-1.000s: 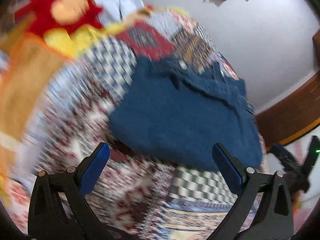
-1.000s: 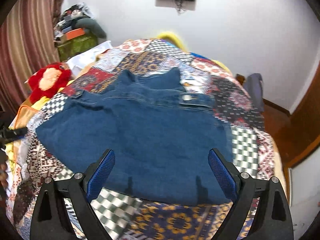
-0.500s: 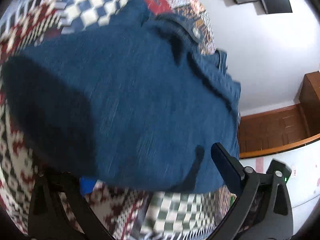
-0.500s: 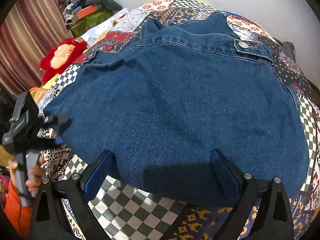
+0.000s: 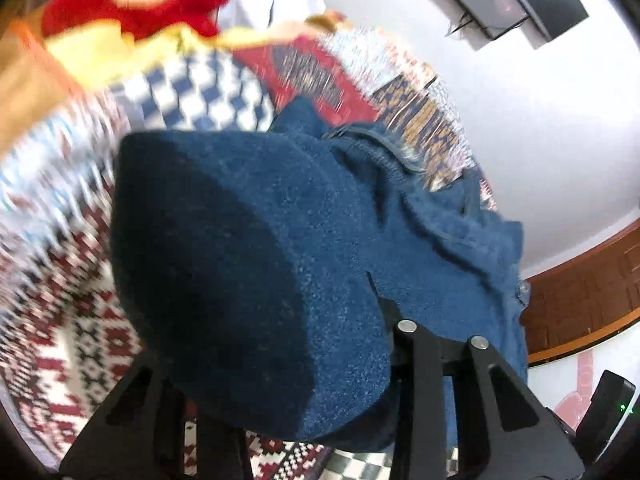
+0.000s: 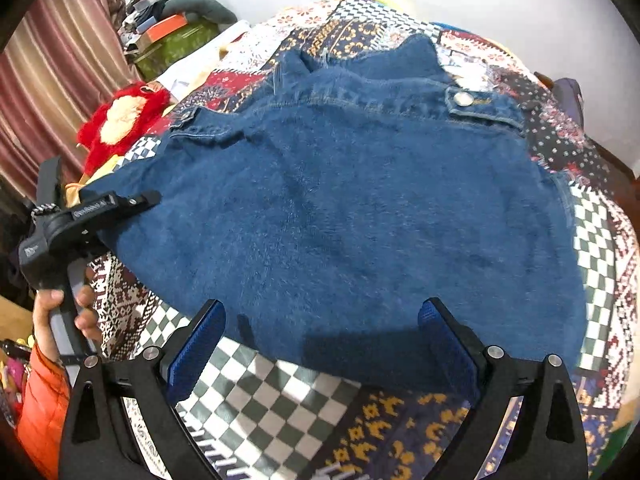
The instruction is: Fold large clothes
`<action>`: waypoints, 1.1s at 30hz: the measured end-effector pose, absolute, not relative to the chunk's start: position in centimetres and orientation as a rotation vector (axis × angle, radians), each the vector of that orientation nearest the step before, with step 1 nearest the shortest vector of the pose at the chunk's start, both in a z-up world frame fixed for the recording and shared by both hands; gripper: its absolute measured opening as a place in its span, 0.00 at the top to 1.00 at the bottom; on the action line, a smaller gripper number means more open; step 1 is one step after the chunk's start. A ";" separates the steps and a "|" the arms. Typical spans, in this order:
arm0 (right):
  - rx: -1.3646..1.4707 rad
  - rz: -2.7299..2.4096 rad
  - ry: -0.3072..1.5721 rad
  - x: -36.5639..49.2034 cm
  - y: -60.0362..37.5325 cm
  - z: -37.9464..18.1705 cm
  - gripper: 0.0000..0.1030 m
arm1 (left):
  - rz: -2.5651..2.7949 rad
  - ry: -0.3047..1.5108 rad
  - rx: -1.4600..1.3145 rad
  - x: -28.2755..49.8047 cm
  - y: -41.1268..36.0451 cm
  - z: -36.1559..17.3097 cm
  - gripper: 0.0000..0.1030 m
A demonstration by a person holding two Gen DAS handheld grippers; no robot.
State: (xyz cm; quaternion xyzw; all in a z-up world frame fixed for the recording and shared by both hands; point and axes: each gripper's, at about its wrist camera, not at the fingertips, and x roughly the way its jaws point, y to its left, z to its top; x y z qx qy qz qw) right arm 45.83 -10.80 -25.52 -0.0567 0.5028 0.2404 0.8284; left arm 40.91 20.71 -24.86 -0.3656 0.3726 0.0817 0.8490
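The right gripper [image 6: 320,344] hovers at six o'clock, jaws spread over the near hem of the denim jacket [image 6: 340,200], gripping nothing. At nine o'clock the left gripper [image 6: 132,202] has just been closing, and its jaws now pinch the jacket's left edge. The jacket lies spread on the patchwork bedspread [image 6: 280,392]; no fold is finished yet.
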 end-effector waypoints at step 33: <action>-0.125 0.634 1.056 44.4 -9.2 -24.0 0.01 | -0.004 0.493 -0.100 42.8 5.7 -8.2 0.73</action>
